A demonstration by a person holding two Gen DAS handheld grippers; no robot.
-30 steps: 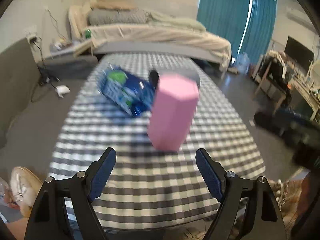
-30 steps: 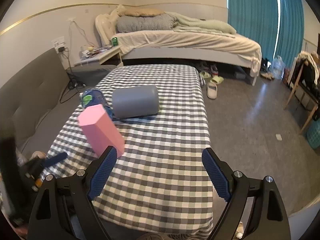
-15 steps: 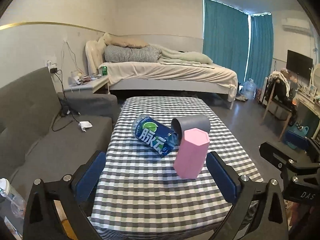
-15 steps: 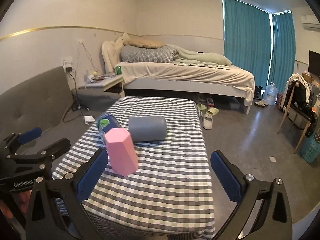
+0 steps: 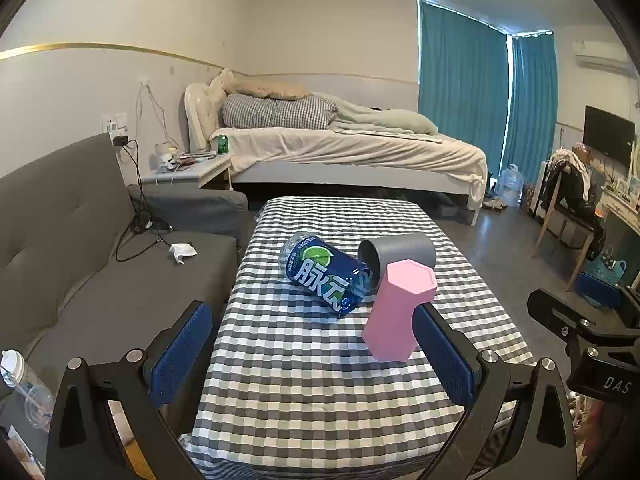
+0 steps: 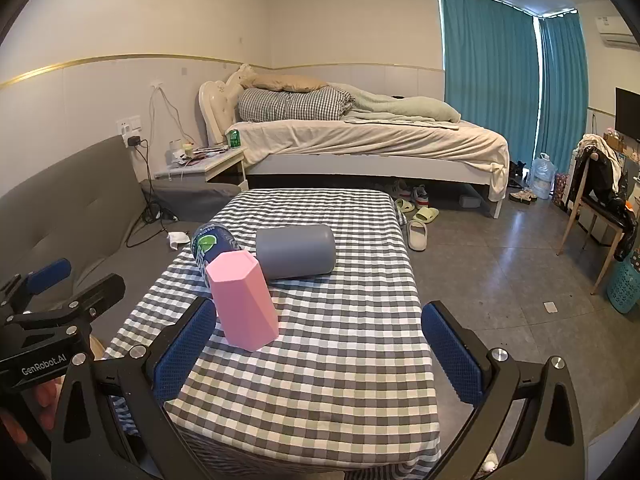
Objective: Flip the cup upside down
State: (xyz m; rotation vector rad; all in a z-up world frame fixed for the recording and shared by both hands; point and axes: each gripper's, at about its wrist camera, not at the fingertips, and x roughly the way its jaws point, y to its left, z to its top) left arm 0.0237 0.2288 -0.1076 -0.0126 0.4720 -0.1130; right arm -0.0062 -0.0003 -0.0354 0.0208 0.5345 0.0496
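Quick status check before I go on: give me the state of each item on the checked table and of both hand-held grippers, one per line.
pink cup: standing on the table, closed end up, free of both grippers.
grey cup: lying on its side.
blue bottle: lying on its side, beside the grey cup's open mouth.
left hand-held gripper: open, empty.
right hand-held gripper: open, empty.
checked table: covered by its cloth.
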